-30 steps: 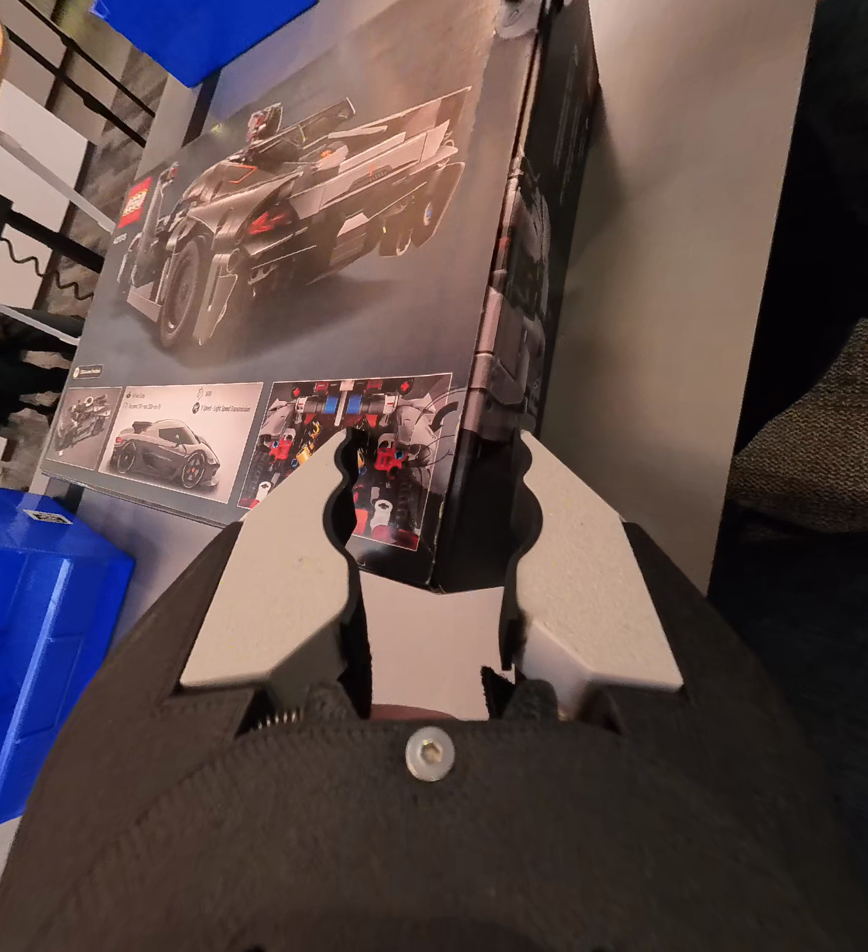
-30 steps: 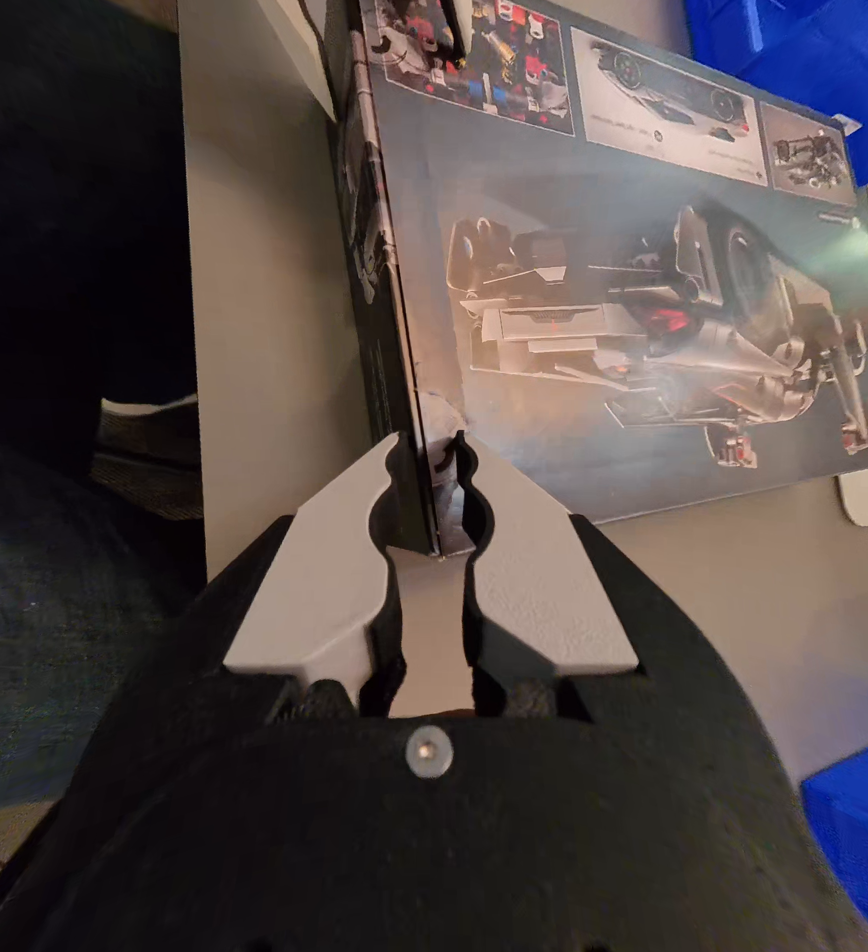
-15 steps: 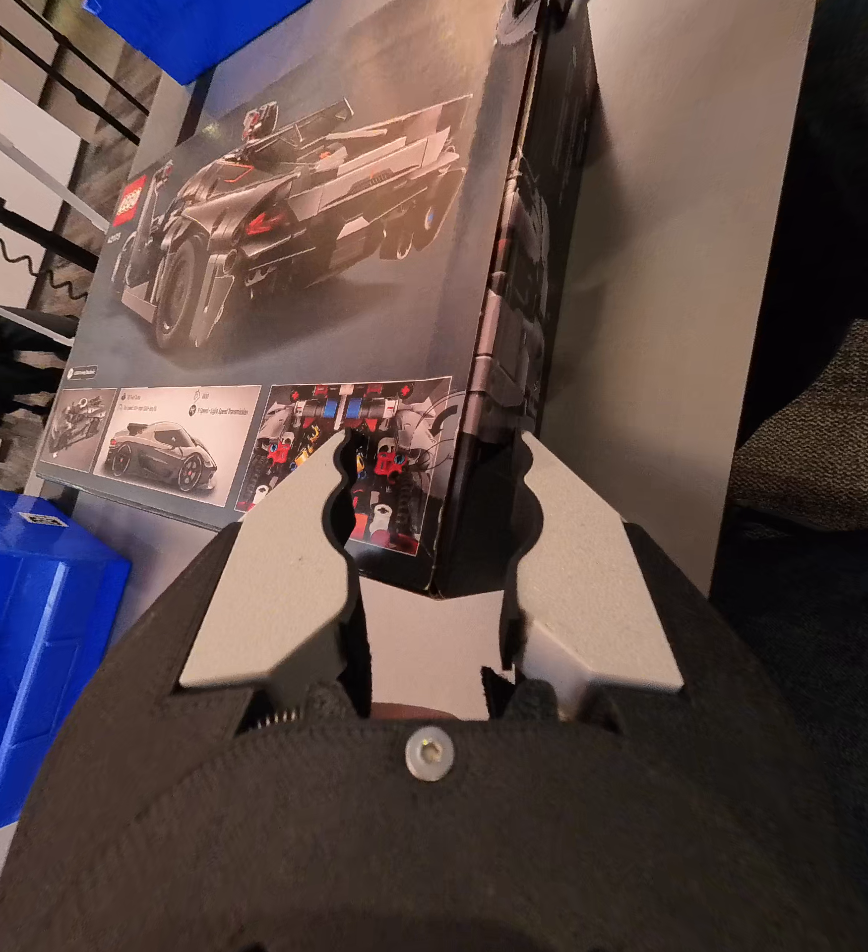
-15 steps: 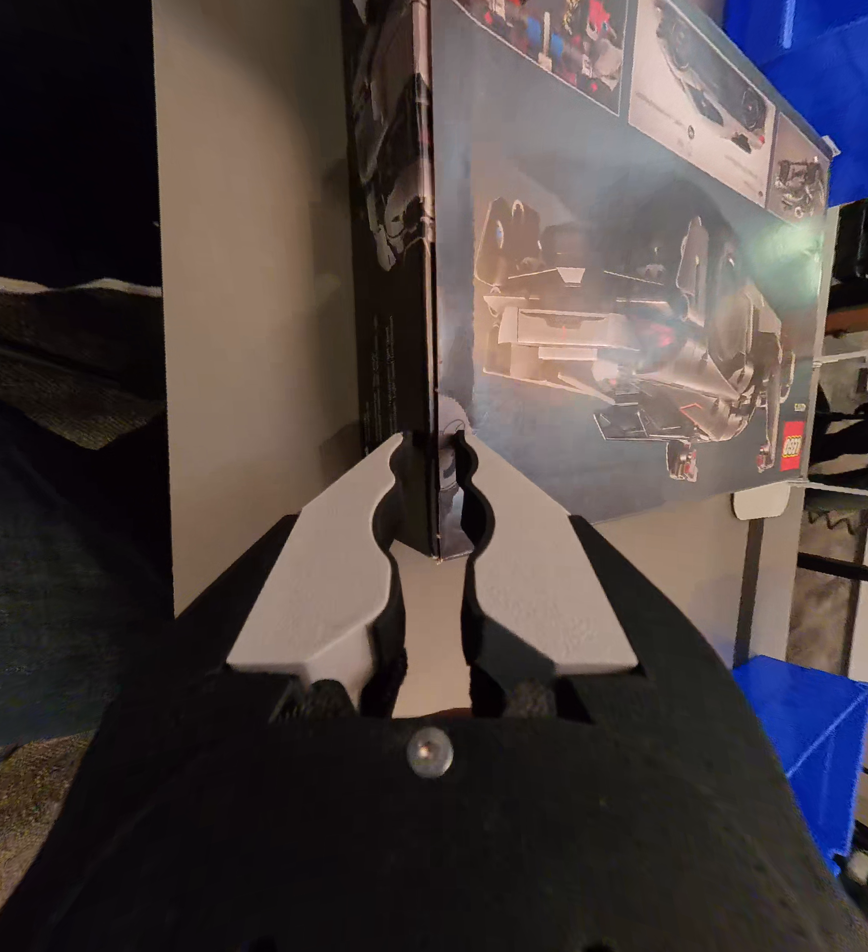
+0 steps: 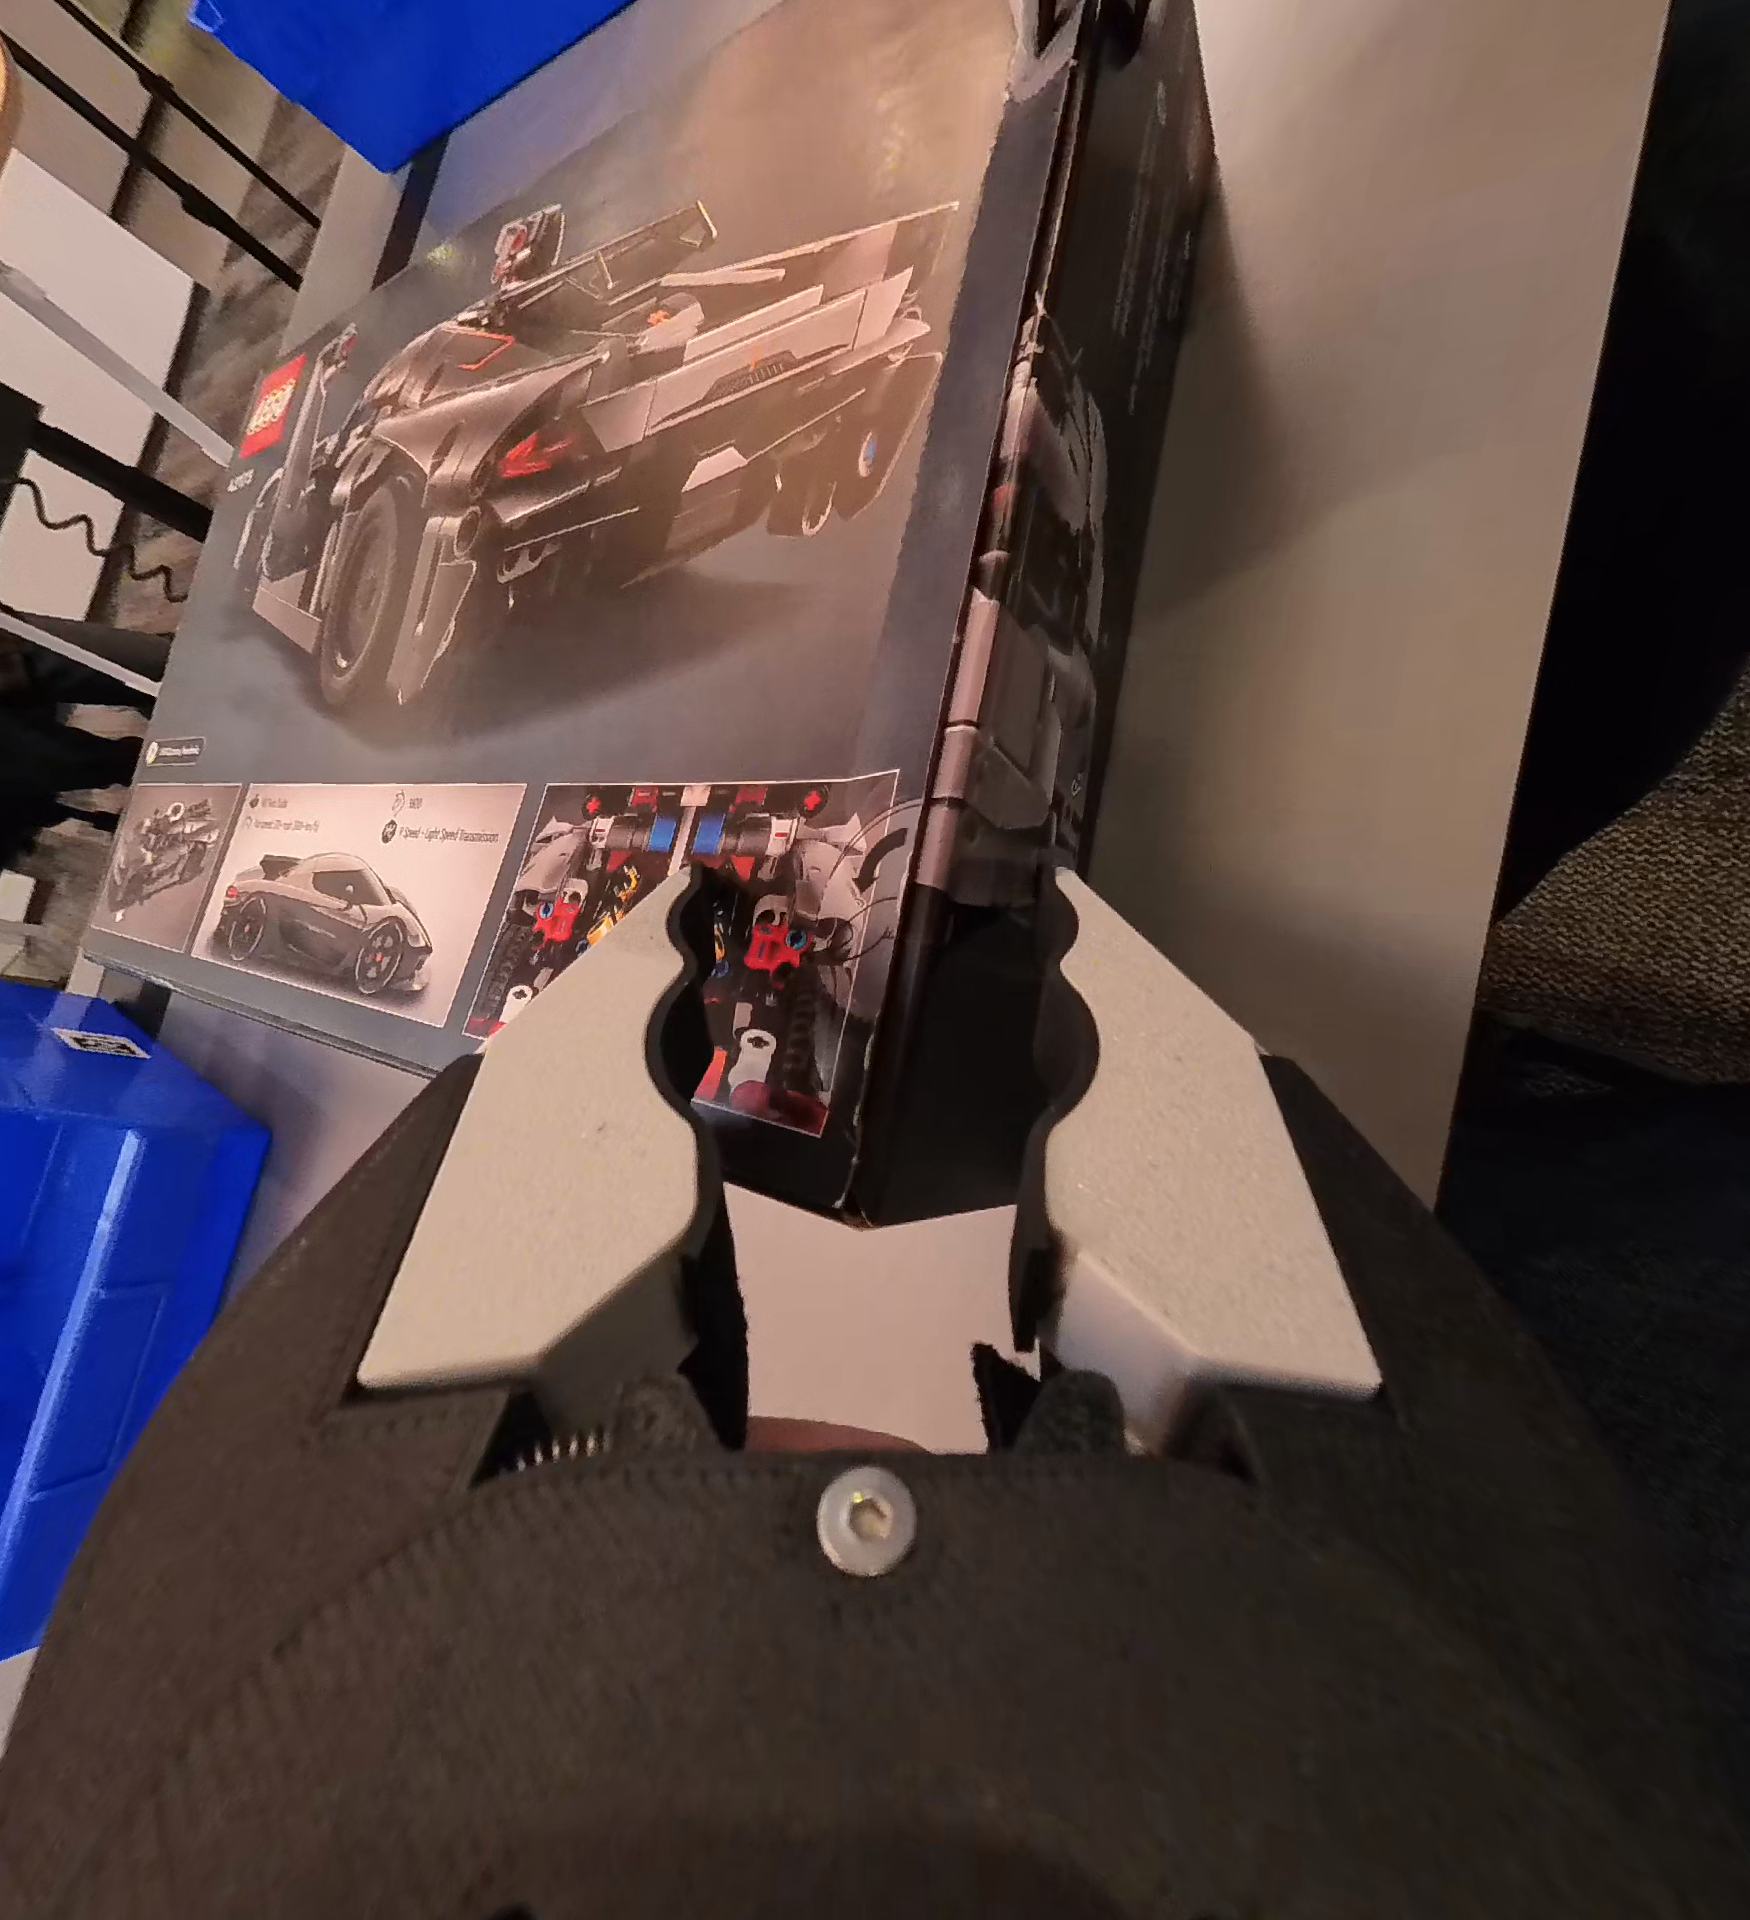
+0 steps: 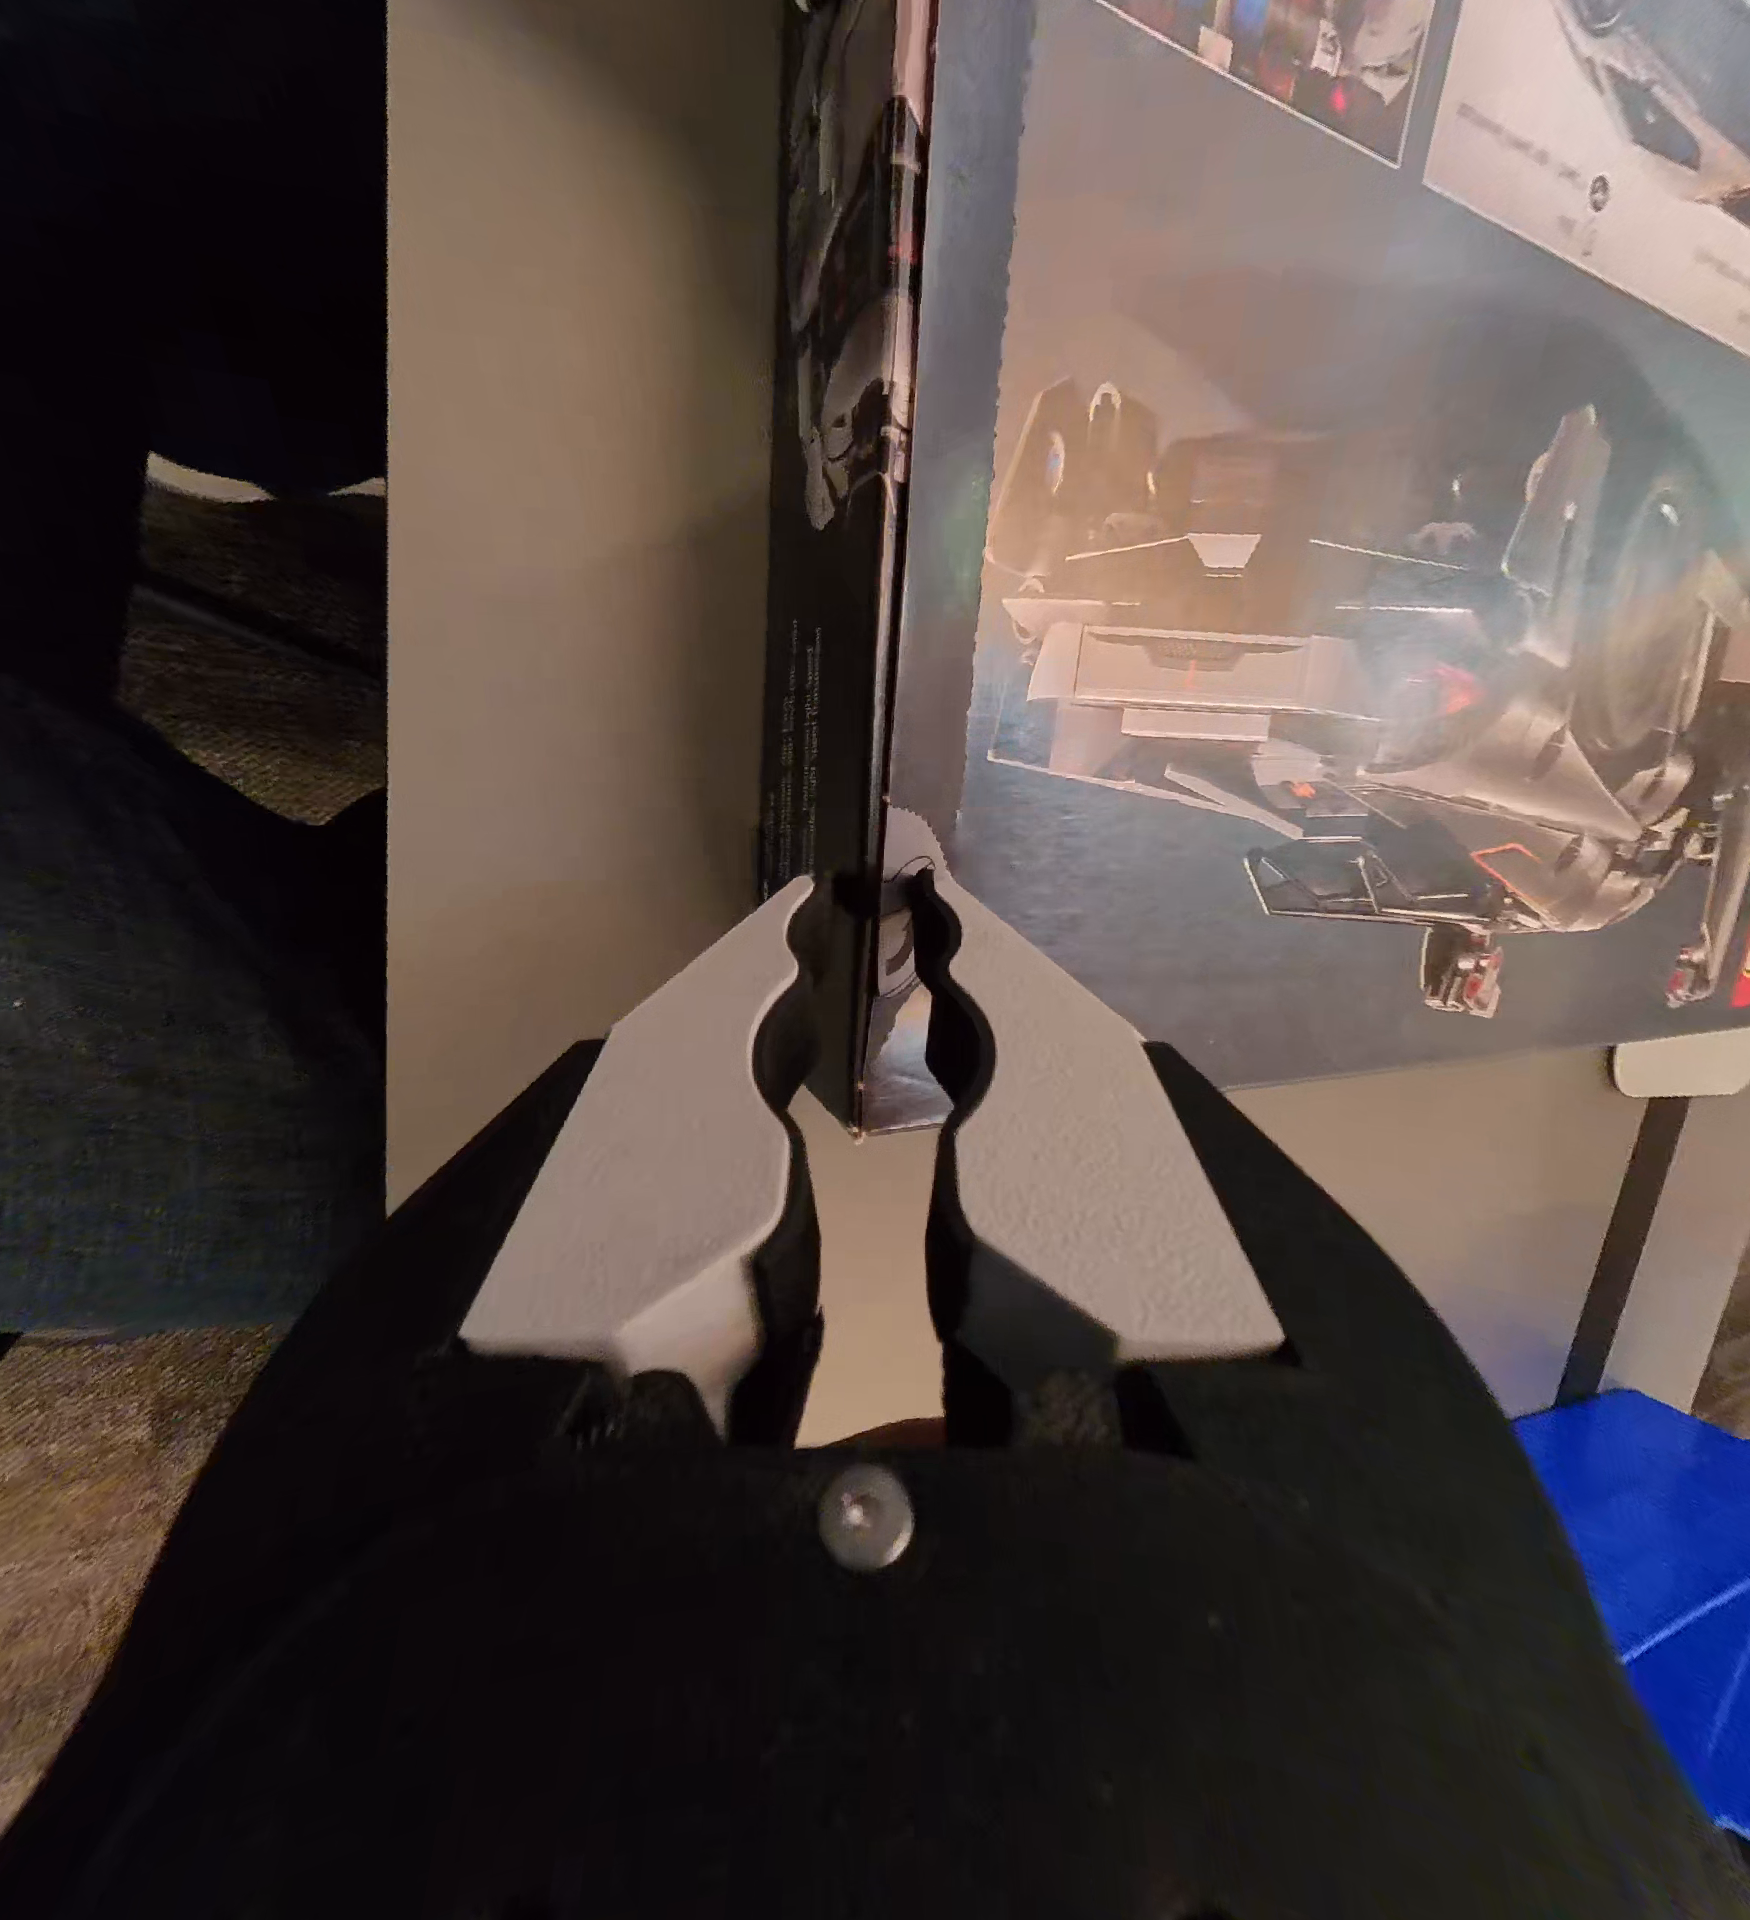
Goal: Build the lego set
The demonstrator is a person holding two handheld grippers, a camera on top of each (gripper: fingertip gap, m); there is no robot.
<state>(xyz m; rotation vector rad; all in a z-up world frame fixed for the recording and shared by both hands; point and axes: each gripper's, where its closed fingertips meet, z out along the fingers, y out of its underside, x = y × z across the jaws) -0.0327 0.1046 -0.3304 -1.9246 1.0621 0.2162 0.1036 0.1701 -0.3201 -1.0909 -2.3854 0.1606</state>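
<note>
The lego box (image 5: 590, 499), dark with a grey race car printed on its large face, is held edge-on over the pale table (image 5: 1370, 520). My left gripper (image 5: 876, 878) is closed around its near lower corner, one finger on the printed face and one on the narrow side. In the right wrist view the same box (image 6: 1370, 623) shows its printed face to the right. My right gripper (image 6: 868, 883) is pinched narrowly on the opposite corner, at a torn tab on the box edge.
Blue bins stand at the left (image 5: 50, 1247) and top (image 5: 383, 62) of the left wrist view, and one (image 6: 1702, 1558) at the lower right of the right wrist view. The table edge (image 6: 393, 727) drops to dark carpet. A rack with cables (image 5: 40, 499) stands behind.
The right gripper has swung around its corner, so the box's narrow side now runs straight up in its view. The left gripper keeps its hold with only a slight shift.
</note>
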